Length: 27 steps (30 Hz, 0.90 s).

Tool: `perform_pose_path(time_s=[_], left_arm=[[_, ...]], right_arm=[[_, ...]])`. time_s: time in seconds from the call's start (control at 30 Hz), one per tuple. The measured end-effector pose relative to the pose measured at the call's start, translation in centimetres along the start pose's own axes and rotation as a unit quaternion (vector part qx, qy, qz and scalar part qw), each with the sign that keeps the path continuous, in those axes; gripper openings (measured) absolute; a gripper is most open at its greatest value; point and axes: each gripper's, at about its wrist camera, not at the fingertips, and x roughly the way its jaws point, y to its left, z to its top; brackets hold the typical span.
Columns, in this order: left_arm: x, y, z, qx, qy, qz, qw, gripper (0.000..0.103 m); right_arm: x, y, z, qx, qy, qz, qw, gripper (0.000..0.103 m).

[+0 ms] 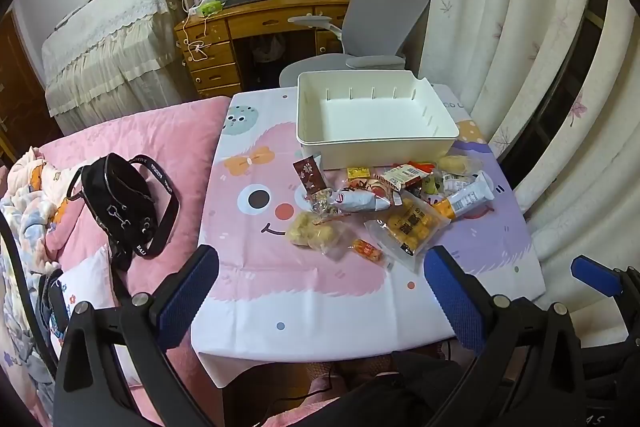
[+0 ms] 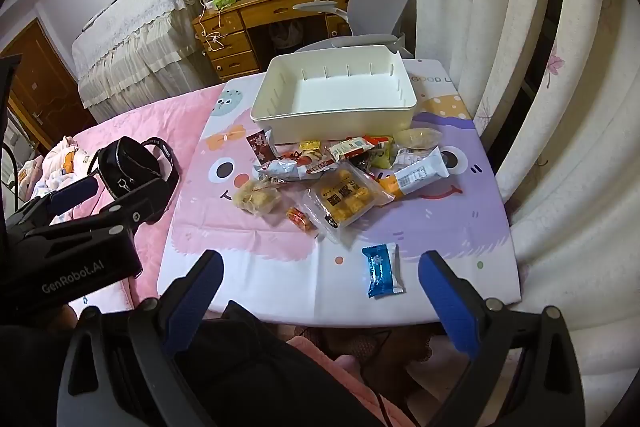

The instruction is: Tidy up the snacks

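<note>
Two grippers are hanging low over the near edge of the table, the left gripper and the right gripper, both with jaws spread wide and holding nothing. The bin is standing empty in the upper middle of each view, and the snack pile is lying just in front of its near wall, mid-frame. One blue packet is sitting apart from the pile, low and right of centre in the right wrist view, almost between that gripper's fingers, so it is probably the easiest first pick. To do it well, the right gripper should be coming down with the fingers straddling the packet's narrow width, closing on the crimped body without crushing it, then lifting clear over the pile before crossing the bin's rim. The flat yellow bag is overlapping its neighbours and looks slippery; pinching a sealed edge should be safer than the slack middle. Open cloth is showing at lower left of the pile, giving the left gripper room to approach. The table's near edge is sitting close under both grippers and the curtain is crowding the right side, so anything nudged that way could be sliding off. The black bag is resting on the pink bed at left, well apart from the work.
</note>
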Motion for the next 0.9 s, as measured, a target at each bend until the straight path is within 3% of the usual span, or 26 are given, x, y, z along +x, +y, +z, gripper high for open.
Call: perform_pose_path(time_s=[0.9], left_arm=[[-0.5, 0.9, 1.3, -0.004, -0.007, 0.009, 0.9999, 0.102]], right_arm=[[0.1, 0.5, -0.1, 0.0, 0.003, -0.002, 1.0, 0.098]])
